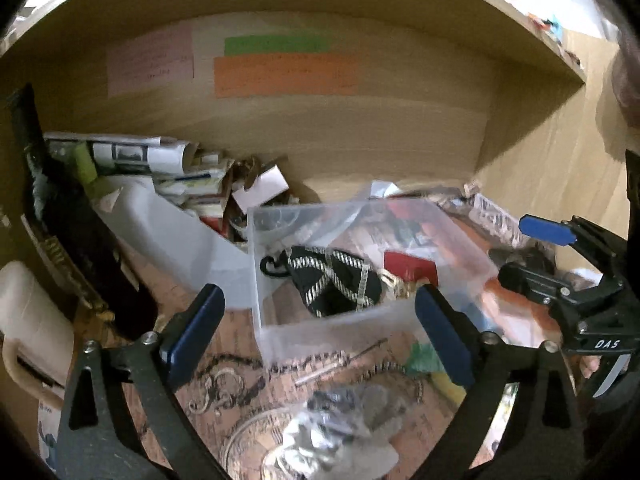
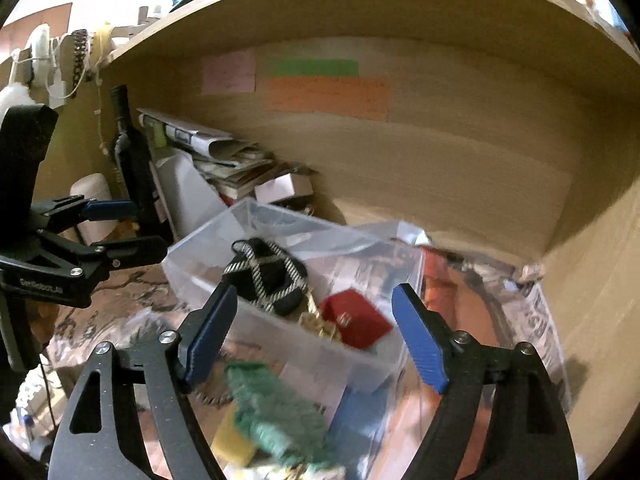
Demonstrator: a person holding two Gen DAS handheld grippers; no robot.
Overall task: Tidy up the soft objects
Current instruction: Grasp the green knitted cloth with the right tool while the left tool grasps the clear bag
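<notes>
A clear plastic box (image 1: 320, 332) (image 2: 192, 280) stands on the patterned desk under a wooden shelf. Inside lies a black pouch with a gold-white braid pattern (image 1: 340, 284) (image 2: 266, 276), beside a red box (image 2: 356, 322) (image 1: 408, 266) and a gold trinket (image 2: 320, 326). My left gripper (image 1: 320, 328) is open and empty, just in front of the box. My right gripper (image 2: 316, 336) is open and empty, over the box's near wall. A green fuzzy object (image 2: 276, 416) lies below the right gripper. A grey-white crumpled soft thing (image 1: 340, 420) lies below the left gripper.
Stacked papers and rolled magazines (image 1: 152, 160) fill the back left, with a dark bottle (image 1: 68, 216) and a white container (image 1: 28, 320). Sticky notes (image 1: 284, 76) are on the back panel. A chain (image 1: 312, 364) lies on the desk. Newspaper (image 2: 540, 320) lies at the right.
</notes>
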